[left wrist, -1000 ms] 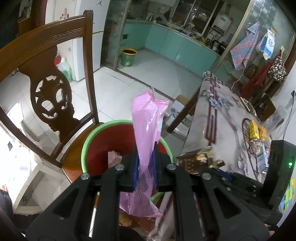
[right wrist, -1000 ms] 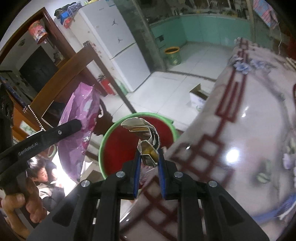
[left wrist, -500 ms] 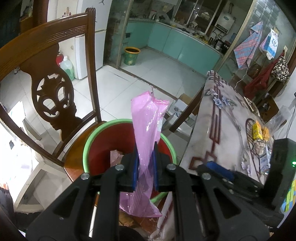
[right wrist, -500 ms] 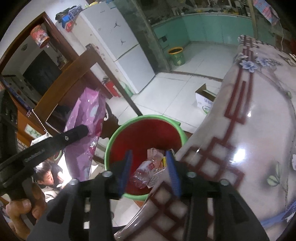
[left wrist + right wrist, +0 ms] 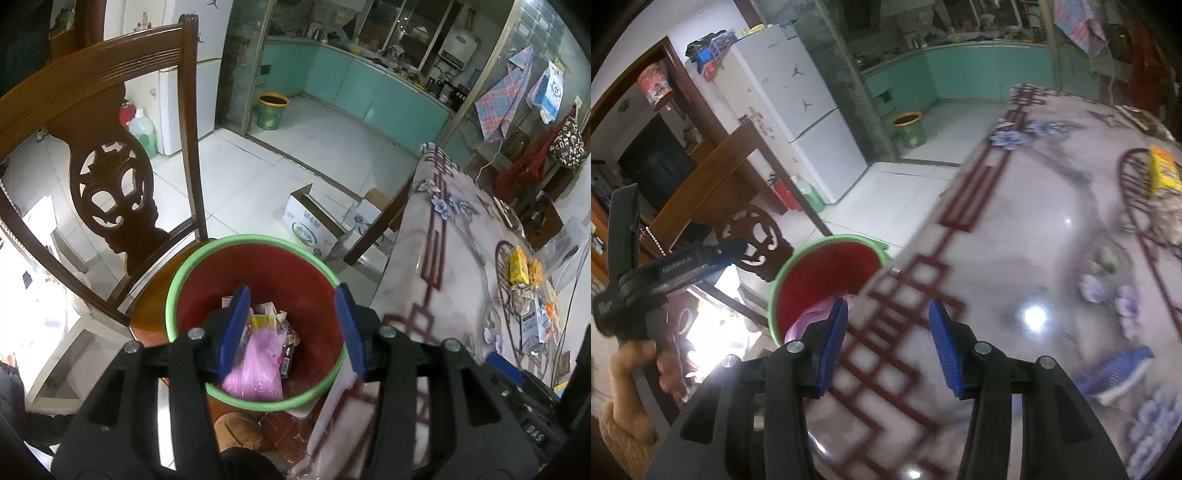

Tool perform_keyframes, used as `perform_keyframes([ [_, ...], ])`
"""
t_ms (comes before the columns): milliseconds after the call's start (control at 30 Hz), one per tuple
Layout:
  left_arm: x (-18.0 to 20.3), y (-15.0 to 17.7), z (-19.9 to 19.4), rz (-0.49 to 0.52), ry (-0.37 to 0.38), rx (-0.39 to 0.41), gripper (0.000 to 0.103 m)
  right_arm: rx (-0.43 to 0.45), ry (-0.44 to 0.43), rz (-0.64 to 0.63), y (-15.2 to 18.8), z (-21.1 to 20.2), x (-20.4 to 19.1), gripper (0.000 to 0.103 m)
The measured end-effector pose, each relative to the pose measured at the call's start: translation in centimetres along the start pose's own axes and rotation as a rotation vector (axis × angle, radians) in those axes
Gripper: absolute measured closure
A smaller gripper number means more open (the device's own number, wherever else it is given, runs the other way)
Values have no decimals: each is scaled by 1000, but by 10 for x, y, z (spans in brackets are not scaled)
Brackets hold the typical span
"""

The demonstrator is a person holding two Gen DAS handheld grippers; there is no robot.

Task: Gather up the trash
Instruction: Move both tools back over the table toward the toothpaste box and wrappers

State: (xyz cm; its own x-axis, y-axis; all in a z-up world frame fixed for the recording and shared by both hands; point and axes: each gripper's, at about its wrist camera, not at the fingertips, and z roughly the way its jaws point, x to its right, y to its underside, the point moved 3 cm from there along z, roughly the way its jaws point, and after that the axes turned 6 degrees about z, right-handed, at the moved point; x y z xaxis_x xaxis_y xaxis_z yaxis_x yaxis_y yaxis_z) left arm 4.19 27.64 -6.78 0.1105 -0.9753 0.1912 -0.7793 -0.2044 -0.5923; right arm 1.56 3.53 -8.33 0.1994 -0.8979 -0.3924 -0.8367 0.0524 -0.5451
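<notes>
Below, the red bin (image 5: 306, 295) with its green rim sits on the wooden chair (image 5: 110, 177) seat, close against the edge of the patterned table (image 5: 450, 258). Left gripper (image 5: 291, 328) hangs over the bin mouth, jaws opening, nothing between them. Pink bag (image 5: 258, 365) lies inside the bin on other wrappers. Right gripper (image 5: 884, 343) over the table edge, jaws opening and empty. Blue brush (image 5: 1119, 373) on the table to its right.

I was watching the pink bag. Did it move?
Yes. The pink bag dropped from the left gripper, whose jaws are opening, into the red bucket.
</notes>
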Motion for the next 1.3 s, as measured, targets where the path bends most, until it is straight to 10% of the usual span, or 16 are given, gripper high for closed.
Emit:
perform_keyframes([
  [667,160,6,6,204,146,-26,57,211,395,281,-24,-170,257,50],
  [1067,324,38,20,413,351,-72,57,93,466,361,-45,-122,367,51],
  [1200,351,51,37,457,368,-114,57,31,405,394,-41,-111,377,96],
  [1300,362,57,50,457,373,-147,57,21,381,392,-37,-115,376,102],
])
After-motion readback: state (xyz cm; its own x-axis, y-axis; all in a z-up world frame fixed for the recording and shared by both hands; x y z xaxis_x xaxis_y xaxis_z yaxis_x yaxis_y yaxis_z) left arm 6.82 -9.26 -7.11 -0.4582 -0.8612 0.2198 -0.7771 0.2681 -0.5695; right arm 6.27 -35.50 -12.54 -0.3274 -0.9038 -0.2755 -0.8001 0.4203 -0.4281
